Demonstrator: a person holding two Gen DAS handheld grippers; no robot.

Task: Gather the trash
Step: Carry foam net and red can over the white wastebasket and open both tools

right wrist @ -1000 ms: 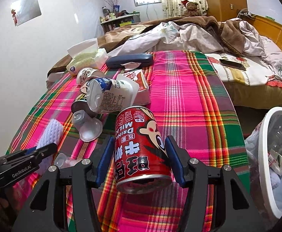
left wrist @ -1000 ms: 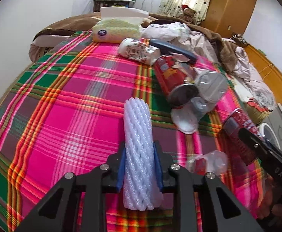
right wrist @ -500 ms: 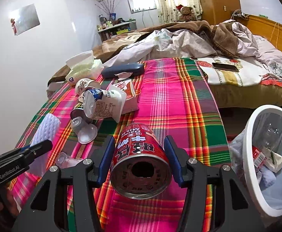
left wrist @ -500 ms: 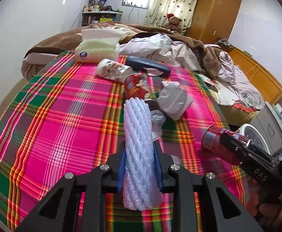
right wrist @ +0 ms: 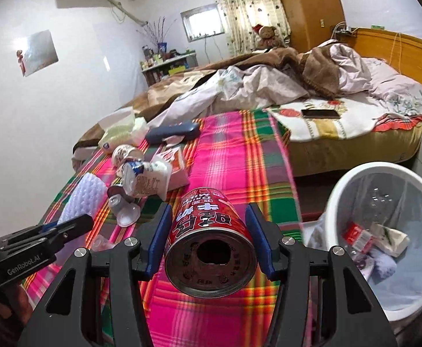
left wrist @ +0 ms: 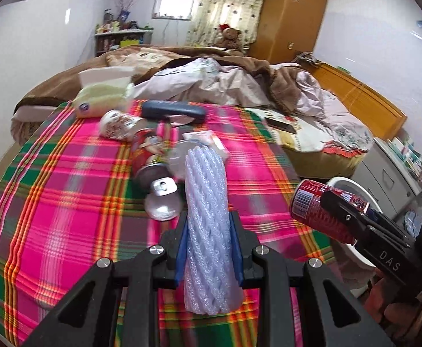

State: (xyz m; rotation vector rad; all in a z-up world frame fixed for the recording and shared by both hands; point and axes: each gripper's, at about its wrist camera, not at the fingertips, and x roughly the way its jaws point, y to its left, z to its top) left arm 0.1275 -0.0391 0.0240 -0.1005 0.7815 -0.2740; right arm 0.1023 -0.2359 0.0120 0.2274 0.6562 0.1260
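A: Both grippers have risen off the plaid blanket (right wrist: 225, 156) and swung toward the white bin (right wrist: 335, 196). The left gripper (left wrist: 209, 240) pinches the foam fruit net (left wrist: 208, 217); the right gripper (right wrist: 209, 234) clamps the red milk can (right wrist: 211, 245).

B: The can should release only once over the rim. Cups, another can, probably a carton, lie behind; nothing blocks the way.

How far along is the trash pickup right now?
Done: the white bin already holds some wrappers. In hand: the left claw is shut on a white foam net sleeve, and the right claw is shut on a red can, neither yet over the bin. Left: a paper cup, a second can, a yogurt cup and a small carton on the plaid blanket.
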